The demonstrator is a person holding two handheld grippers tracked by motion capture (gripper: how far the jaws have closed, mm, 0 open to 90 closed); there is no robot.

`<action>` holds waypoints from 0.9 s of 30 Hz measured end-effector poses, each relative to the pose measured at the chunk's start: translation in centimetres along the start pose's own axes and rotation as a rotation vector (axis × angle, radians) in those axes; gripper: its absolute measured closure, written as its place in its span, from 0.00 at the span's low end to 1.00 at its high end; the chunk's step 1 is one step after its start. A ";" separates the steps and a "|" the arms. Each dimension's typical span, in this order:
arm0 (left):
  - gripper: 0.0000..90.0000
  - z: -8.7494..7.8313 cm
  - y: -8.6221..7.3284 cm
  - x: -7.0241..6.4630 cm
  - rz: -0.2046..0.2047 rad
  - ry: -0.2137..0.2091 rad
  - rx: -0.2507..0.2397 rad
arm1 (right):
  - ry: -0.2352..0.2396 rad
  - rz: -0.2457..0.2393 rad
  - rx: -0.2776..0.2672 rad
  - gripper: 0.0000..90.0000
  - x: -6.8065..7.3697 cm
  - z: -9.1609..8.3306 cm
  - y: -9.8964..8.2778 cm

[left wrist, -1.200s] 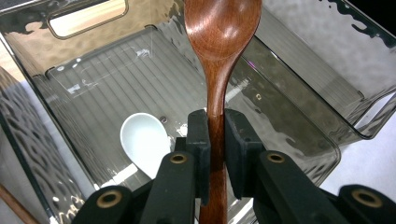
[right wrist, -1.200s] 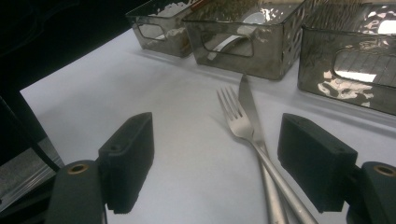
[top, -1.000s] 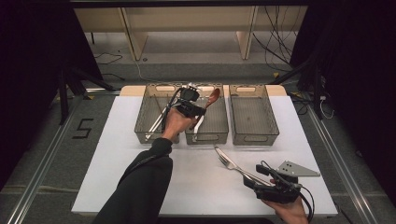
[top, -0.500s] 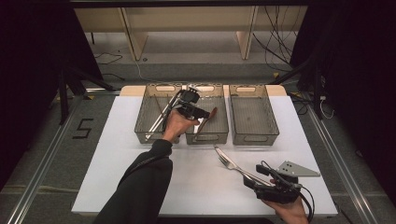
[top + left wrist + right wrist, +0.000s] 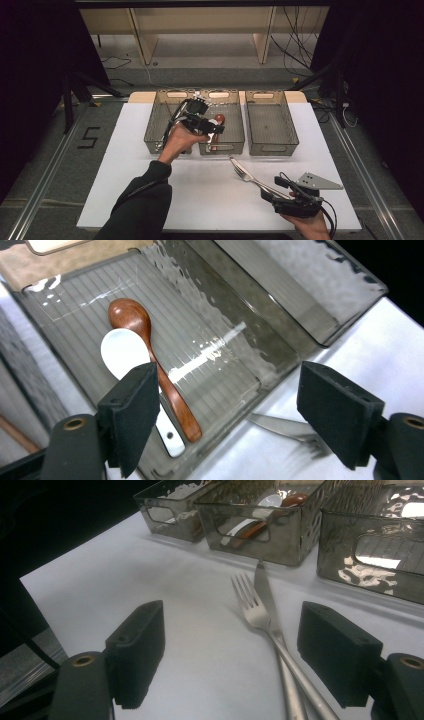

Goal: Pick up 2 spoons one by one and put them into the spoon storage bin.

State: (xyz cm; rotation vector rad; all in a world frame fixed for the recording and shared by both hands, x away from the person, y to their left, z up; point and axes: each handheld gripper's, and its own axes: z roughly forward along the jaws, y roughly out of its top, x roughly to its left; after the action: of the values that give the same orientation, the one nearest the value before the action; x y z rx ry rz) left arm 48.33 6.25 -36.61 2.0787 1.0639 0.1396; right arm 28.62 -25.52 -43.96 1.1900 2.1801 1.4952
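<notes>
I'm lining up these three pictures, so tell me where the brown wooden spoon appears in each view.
High view: the brown wooden spoon lies in the middle smoked plastic bin, just right of the left gripper.
Left gripper view: upper left, bowl away from the camera, handle crossing the white ceramic spoon.
Right gripper view: top centre, seen over the middle bin's rim.
Shared landmark: the steel fork on the white table.
</notes>
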 end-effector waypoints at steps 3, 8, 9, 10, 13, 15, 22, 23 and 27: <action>0.24 -1.0 -1.3 -0.2 0.010 -0.013 -0.023 | 0.000 0.006 0.007 0.31 0.0 0.1 0.0; 0.23 -2.8 -3.8 -0.4 0.014 -0.028 -0.057 | -0.003 0.003 0.011 0.31 0.0 0.1 0.0; 0.22 -3.1 -4.4 -0.4 0.017 -0.034 -0.065 | -0.002 0.003 0.012 0.31 0.0 0.1 0.0; 0.22 -3.4 -5.0 -0.4 0.022 -0.032 -0.070 | -0.003 0.004 0.014 0.31 0.0 0.1 0.0; 0.22 -4.3 -6.7 -0.4 0.020 -0.039 -0.088 | -0.005 0.001 0.018 0.31 0.0 0.1 0.1; 0.21 -4.8 -7.7 -0.3 0.018 -0.043 -0.106 | -0.005 -0.001 0.019 0.31 0.0 0.2 0.1; 0.20 -5.6 -10.5 0.3 0.011 -0.058 -0.115 | -0.009 -0.010 0.042 0.31 0.0 0.5 0.6; 0.20 -5.7 -10.8 0.3 0.007 -0.063 -0.121 | -0.010 -0.011 0.047 0.31 0.0 0.5 0.7; 0.20 -5.9 -12.3 0.4 -0.004 -0.079 -0.139 | -0.018 -0.015 0.064 0.31 -0.1 0.7 0.9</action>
State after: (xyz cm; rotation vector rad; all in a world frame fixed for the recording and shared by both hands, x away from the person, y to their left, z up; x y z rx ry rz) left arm 38.18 14.26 -41.04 1.9418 0.9826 0.1243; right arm 29.56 -24.97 -43.56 1.1991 2.2354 1.4132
